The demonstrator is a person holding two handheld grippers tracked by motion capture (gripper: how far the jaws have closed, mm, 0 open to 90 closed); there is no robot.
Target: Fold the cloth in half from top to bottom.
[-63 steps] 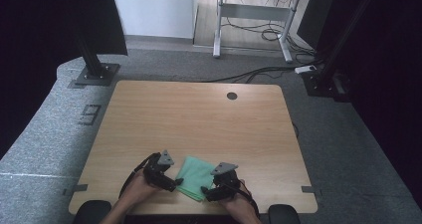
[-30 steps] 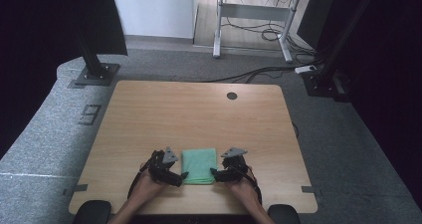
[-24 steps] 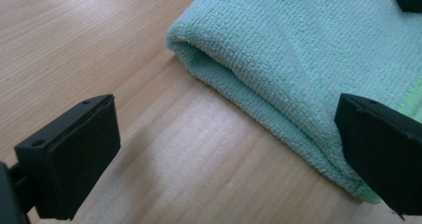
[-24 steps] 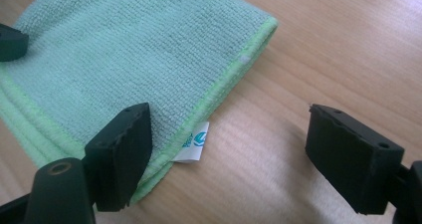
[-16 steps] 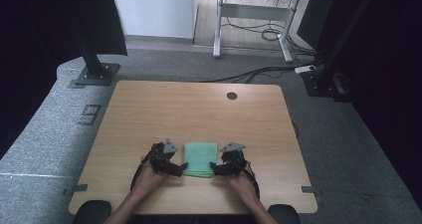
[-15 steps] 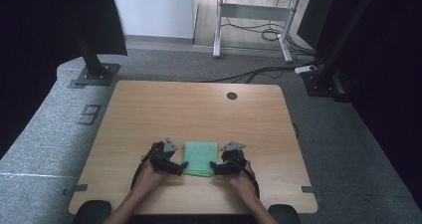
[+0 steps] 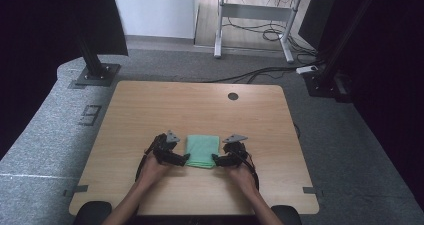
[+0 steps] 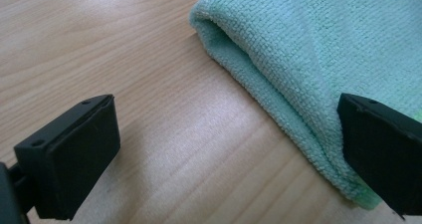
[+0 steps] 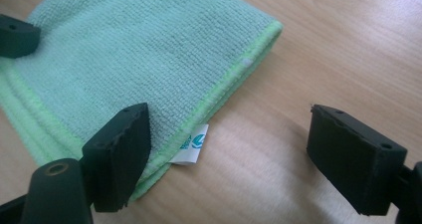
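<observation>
High view: folded green cloth (image 7: 202, 151) near worktop (image 7: 150, 105) front edge, between my grippers; left gripper view: fingers (image 8: 69, 157) spread beside its fold; right gripper view: fingers (image 9: 119, 154) spread astride its tagged corner, likely awaiting a pinch.

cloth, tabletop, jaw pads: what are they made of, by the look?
Cloth: looks like microfibre terry, pale green, with a fine looped pile in rows, a brighter stitched hem and a small printed tag.
Table: wood-grain surface with a satin sheen; laminate or veneer, can't tell which.
Pads: matt black, likely rubber or plastic, with small screw holes.
</observation>
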